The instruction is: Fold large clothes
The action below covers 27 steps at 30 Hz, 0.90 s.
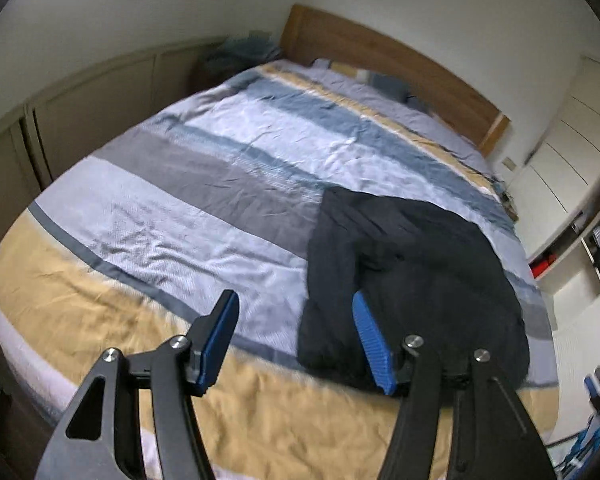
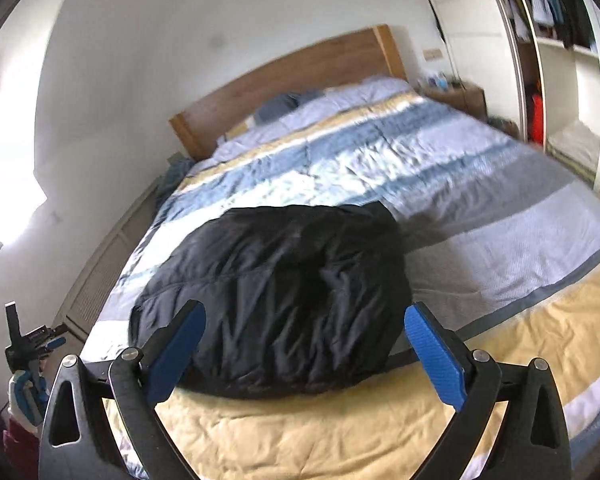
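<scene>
My left gripper [image 1: 296, 340] and right gripper [image 2: 304, 352] both stand with jaws wide, holding nothing. Just ahead, the dark jacket [image 2: 272, 300] lies bundled at the foot of the striped bed [image 1: 180, 200]. It looks soft, puffy, light and probably slick; I'd pinch a hem or corner. I can read no label or writing.

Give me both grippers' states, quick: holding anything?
Left gripper: open, holding nothing, above the bed's foot beside the black garment.
Right gripper: open, empty, facing the garment.
</scene>
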Motion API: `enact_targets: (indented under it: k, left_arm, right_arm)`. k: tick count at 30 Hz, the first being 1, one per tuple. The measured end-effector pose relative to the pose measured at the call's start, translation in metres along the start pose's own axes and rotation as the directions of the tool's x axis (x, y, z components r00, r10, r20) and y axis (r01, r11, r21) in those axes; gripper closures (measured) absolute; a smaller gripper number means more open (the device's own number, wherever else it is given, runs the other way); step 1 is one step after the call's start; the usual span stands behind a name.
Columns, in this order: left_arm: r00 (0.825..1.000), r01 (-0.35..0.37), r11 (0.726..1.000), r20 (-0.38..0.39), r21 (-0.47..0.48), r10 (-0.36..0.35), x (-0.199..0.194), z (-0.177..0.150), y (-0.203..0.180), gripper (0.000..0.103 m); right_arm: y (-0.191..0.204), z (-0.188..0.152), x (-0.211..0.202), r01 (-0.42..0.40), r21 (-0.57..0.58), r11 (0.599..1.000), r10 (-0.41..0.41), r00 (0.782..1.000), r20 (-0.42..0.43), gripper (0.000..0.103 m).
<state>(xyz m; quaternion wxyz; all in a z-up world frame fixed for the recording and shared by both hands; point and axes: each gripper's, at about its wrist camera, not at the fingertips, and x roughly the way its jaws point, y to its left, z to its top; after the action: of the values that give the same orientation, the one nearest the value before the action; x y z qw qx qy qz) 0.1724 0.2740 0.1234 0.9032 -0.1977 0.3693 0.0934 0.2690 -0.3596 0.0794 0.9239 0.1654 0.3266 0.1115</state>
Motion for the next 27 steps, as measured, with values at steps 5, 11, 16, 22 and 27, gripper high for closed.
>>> enact_targets:
  k: [5, 11, 16, 22, 27]
  left_arm:
    - [0.996, 0.033, 0.998, 0.080, 0.045, -0.036, -0.053, -0.049, -0.039, 0.033]
    - [0.987, -0.061, 0.976, 0.158, 0.207, 0.028, -0.090, -0.113, -0.101, 0.033]
    - [0.976, -0.094, 0.966, 0.216, 0.243, 0.040, -0.114, -0.148, -0.130, 0.033]
    - [0.957, -0.173, 0.957, 0.269, 0.232, 0.108, -0.124, -0.175, -0.146, 0.033]
    - [0.935, -0.236, 0.938, 0.322, 0.254, 0.148, -0.130, -0.189, -0.157, 0.033]
  right_arm:
    - [0.035, -0.028, -0.037, 0.002, -0.057, 0.998, 0.000, 0.999, 0.039, 0.001]
    - [0.074, -0.069, -0.060, 0.051, -0.152, 0.987, -0.041, 0.997, 0.067, 0.001]
    - [0.097, -0.098, -0.073, 0.077, -0.210, 0.975, -0.059, 0.994, 0.089, 0.001]
    - [0.114, -0.121, -0.084, 0.115, -0.256, 0.960, -0.088, 0.990, 0.113, 0.001]
    - [0.121, -0.134, -0.091, 0.150, -0.283, 0.947, -0.113, 0.983, 0.144, 0.001]
